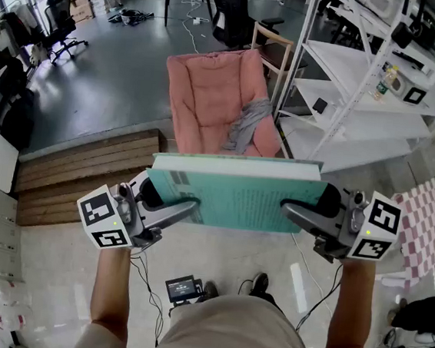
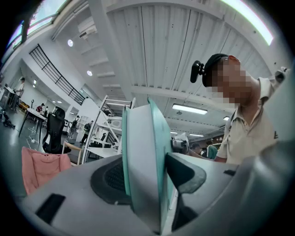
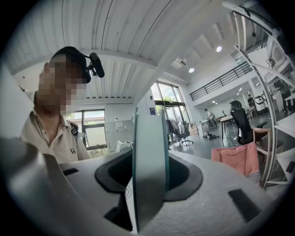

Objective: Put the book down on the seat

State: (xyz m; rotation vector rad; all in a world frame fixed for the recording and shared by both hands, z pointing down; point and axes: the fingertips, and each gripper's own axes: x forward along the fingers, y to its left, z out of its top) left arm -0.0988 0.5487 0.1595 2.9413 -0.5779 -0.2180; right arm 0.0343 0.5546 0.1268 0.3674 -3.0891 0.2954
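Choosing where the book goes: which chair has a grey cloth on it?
The pink chair, nearer than the wooden chair; grey cloth drapes its right side.

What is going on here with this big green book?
A person holds a teal book flat in the air with two hand-held grippers. The left gripper has its jaws closed on the book's left edge, and the right gripper has its jaws closed on the right edge. The pink chair stands ahead, with a grey cloth lying on it. The book is not yet on the seat.
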